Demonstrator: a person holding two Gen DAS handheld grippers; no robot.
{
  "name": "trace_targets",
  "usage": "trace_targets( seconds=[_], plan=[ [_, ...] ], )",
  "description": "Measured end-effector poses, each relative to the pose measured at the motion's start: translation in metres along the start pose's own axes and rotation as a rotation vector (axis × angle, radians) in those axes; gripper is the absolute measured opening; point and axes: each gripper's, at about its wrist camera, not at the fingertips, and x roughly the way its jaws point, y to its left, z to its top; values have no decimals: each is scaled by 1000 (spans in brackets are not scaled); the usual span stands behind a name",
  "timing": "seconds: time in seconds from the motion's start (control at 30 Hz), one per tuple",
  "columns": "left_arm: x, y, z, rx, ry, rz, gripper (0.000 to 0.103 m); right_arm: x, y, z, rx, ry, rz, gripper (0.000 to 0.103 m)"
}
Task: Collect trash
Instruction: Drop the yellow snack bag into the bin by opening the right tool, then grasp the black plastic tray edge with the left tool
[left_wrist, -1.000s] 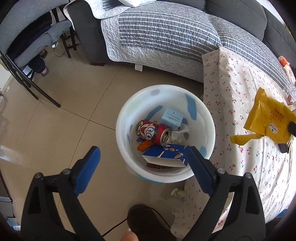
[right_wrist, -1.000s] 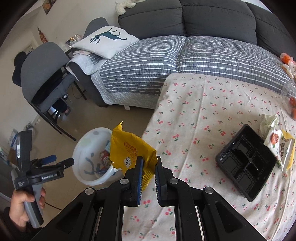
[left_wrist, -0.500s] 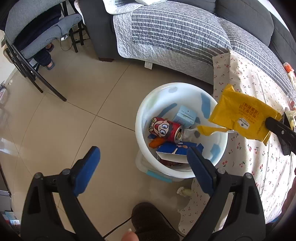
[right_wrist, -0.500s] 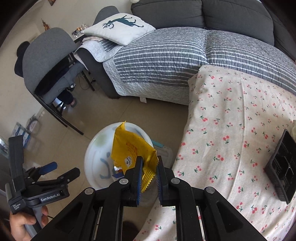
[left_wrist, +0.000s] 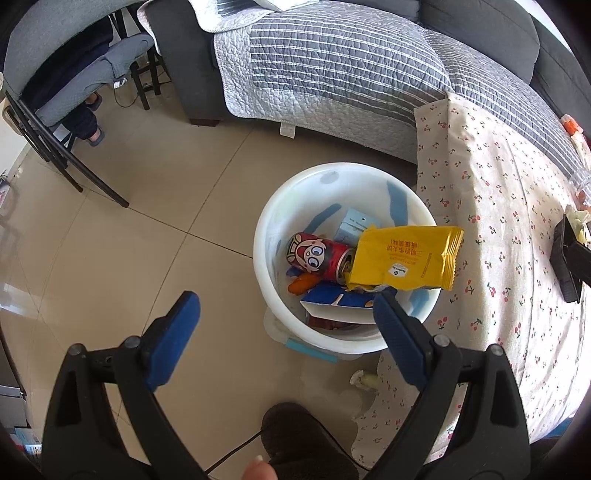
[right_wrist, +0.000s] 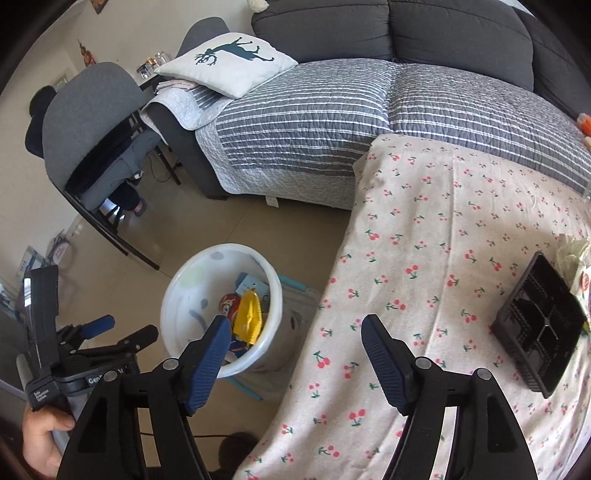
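Left wrist view showed my left hand-held gripper (left_wrist: 284, 317) released, its blue pads spread wide over the tiled floor (left_wrist: 110, 258) and gripping nothing. To its right stood the white bin (left_wrist: 269, 221), just beside the edge of the cherry-print tabletop (left_wrist: 498, 206). Inside the bin lay a red cartoon can (left_wrist: 317, 254), a small blue box (left_wrist: 352, 225), a blue carton (left_wrist: 340, 301), and the yellow snack bag (left_wrist: 404, 258), which rested on top of the other trash with one end near the bin's right rim. Right wrist view showed my right hand-held gripper (right_wrist: 291, 332) also released and holding nothing, poised over the gap between the bin and the tabletop edge. Farther right, a black compartment tray (right_wrist: 539, 325) sat on the tabletop, well apart from the bin.
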Motion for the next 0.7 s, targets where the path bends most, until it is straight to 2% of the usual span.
trace_targets(
  seconds=[0.3, 0.7],
  plan=[
    [-9, -25, 3, 37, -15, -24, 95, -41, -59, -8, 17, -1, -102, 82],
    [-23, -90, 8, 116, -34, -64, 95, -96, -147, -26, 90, -32, -223, 84]
  ],
)
